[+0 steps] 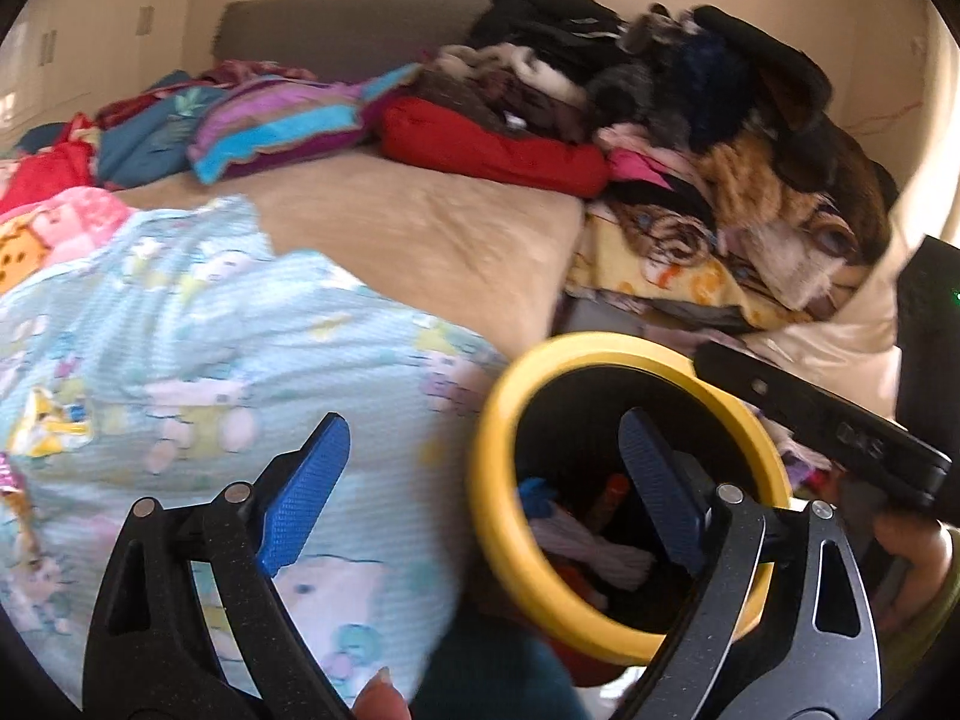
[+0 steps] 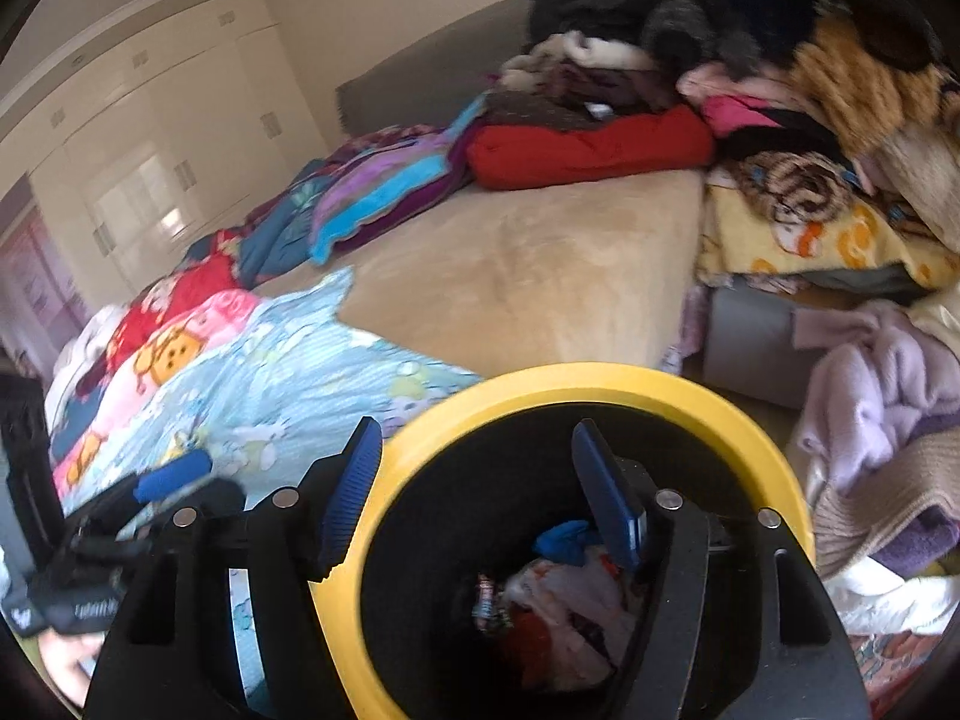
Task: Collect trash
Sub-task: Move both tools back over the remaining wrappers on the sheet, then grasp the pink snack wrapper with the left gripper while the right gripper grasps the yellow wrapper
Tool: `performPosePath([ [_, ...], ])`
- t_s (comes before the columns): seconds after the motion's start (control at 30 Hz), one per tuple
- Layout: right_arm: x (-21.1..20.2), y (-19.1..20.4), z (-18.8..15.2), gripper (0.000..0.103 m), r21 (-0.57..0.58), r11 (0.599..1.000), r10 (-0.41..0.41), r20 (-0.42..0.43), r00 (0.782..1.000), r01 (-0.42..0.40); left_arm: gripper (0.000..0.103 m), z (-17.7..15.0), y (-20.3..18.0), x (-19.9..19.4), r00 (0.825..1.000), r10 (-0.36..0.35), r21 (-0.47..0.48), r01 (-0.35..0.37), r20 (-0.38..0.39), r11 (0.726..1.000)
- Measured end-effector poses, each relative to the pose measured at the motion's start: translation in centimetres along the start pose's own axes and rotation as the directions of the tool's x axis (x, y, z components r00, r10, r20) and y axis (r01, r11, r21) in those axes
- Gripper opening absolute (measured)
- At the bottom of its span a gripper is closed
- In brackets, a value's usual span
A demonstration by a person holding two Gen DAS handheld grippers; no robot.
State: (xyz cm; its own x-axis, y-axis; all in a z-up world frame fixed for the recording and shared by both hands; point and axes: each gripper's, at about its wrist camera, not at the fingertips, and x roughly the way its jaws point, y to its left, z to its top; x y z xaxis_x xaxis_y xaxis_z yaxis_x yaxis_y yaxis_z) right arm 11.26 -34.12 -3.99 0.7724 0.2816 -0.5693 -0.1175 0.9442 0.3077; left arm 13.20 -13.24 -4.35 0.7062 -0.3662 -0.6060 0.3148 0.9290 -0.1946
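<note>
A yellow-rimmed bin (image 2: 576, 384) is seen beside a bed (image 2: 540, 264). Trash (image 2: 570, 594), crumpled wrappers and a blue scrap, already lies at the bottom of the bin. The right gripper (image 2: 480, 480) is held above the bin, its 2 fingers spread and empty, straddling the near rim. The left gripper (image 1: 486, 480) is likewise spread and empty, at the bin's left edge over a blue blanket (image 1: 210, 330). Collecting appears well advanced; no further trash can be made out on the bed.

Bin (image 2: 576, 384) near rim cut off below, trash (image 2: 570, 600) inside blurred, blanket (image 1: 210, 330) print smeared
</note>
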Motion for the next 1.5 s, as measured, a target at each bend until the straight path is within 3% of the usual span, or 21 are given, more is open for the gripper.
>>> performPosePath([
  [0.37, 2.0, 7.6, 0.7, 0.066, -0.131, 0.986, 0.108, -0.009, 0.994, -0.108, 0.086, 0.7, 6.9, -3.8, 0.986, 0.142, -0.069, -0.136, 0.086, 0.988],
  [0.87, 7.9, 17.4, 0.8, 0.068, -0.266, 0.934, 0.219, -0.101, 0.970, -0.238, 0.086, -0.4, 15.4, -7.3, 0.955, 0.282, -0.190, -0.261, 0.089, 0.946],
  [1.1, 12.0, 21.7, 0.0, 0.069, -0.322, 0.899, 0.245, -0.196, 0.950, -0.298, 0.088, -2.6, 19.7, -8.3, 0.935, 0.353, -0.252, -0.335, 0.029, 0.908],
  [1.3, 16.3, 24.8, -0.7, 0.069, -0.305, 0.877, 0.284, -0.292, 0.913, -0.370, 0.088, -5.3, 22.7, -8.3, 0.929, 0.366, -0.297, -0.367, -0.060, 0.882],
  [1.5, 20.2, 27.5, -2.1, 0.069, -0.288, 0.861, 0.297, -0.383, 0.875, -0.418, 0.071, -7.3, 24.6, -7.8, 0.937, 0.328, -0.357, -0.350, -0.121, 0.866],
])
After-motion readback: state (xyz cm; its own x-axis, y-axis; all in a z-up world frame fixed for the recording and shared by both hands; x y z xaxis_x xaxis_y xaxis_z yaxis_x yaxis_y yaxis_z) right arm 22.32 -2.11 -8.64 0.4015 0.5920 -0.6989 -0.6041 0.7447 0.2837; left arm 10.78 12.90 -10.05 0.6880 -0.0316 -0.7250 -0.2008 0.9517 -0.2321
